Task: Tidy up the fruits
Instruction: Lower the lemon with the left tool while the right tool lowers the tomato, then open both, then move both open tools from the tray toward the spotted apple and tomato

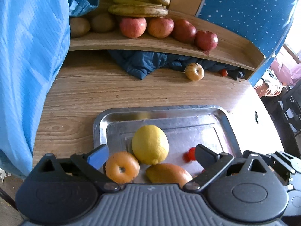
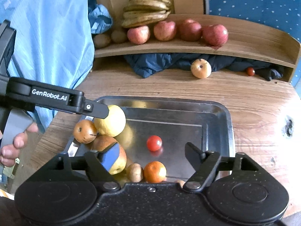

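A: So, jaw state on both at that moment?

B: Left gripper (image 1: 151,155) was spread wide, nothing pinched. Lemon (image 1: 150,144) sat in the gap but the pads weren't on it. Right gripper (image 2: 150,155) was also released, small tomato (image 2: 154,143) lying loose ahead of its fingers, untouched.

A: Where was the fruit?

B: Most of it in the metal tray (image 2: 216,109) on the wooden table (image 2: 254,101). Lemon, a persimmon (image 1: 122,167) touching it, and a mango (image 1: 169,174) pressed against both at the tray's left end. Nearer the right gripper: a tangerine (image 2: 154,171) with a kiwi (image 2: 134,172) touching it.

A: Outside the tray?

B: One pale yellow apple (image 2: 201,68) and a second tomato (image 2: 250,71) lay on the table by a dark blue jacket (image 2: 150,64), under the shelf (image 2: 244,43). On the shelf: four red apples (image 2: 215,34) in a row, bananas (image 2: 146,9) stacked behind them, two more kiwis at the left end.

A: Person visible?

B: A hand (image 2: 13,145) on the left gripper's handle, and a light blue sleeve (image 1: 28,56).
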Demonstrator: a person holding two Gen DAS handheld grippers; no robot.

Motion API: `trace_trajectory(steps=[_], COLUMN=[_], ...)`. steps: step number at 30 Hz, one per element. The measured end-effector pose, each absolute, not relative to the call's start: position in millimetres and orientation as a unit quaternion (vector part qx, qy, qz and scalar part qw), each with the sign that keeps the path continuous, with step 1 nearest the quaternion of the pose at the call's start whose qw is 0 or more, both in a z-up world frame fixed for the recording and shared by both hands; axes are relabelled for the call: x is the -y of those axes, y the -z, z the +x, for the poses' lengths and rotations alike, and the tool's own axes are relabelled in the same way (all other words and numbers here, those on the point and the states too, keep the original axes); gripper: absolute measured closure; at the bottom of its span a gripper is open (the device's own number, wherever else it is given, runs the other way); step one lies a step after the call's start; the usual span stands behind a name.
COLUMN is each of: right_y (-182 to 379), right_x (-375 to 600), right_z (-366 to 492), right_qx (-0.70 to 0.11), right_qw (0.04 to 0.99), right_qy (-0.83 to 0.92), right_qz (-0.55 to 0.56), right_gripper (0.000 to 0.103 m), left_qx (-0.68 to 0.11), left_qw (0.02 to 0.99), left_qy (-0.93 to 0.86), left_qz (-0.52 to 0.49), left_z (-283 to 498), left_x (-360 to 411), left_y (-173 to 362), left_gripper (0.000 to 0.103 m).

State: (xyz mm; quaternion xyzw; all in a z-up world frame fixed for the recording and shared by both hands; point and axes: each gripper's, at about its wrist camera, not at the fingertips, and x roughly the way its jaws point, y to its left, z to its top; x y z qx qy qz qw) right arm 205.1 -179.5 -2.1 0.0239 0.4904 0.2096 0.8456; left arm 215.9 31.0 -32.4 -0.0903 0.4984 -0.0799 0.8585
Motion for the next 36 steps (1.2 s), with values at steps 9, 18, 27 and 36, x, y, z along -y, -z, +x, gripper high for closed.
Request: trace_trajectory(steps=[9,18,27,36], right_y=[-7,-3,1,11], right_x=[200,216,240,260], right_z=[183,169,164,179], right_qx=[-0.485,-0.505,-0.516,-0.526], right_qw=[0.85,0.843,0.842,0.84], right_qy=[-0.198,-0.18,-0.15,-0.123], right_qz=[0.045,0.04,0.035,0.045], right_gripper=[0.002,0.001,0.001,0.001], left_qx=[-0.515,-0.541,-0.54,-0.543], left_qw=[0.852,0.837,0.837,0.833], left_qy=[0.087,0.084,0.09,0.102], left_qz=[-0.049,-0.009,0.007,0.028], left_z=[186,168,170,195], left_x=[-24,-9,11,30], left_y=[24,27,22,23], left_gripper=[0.001,0.001,0.001,0.001])
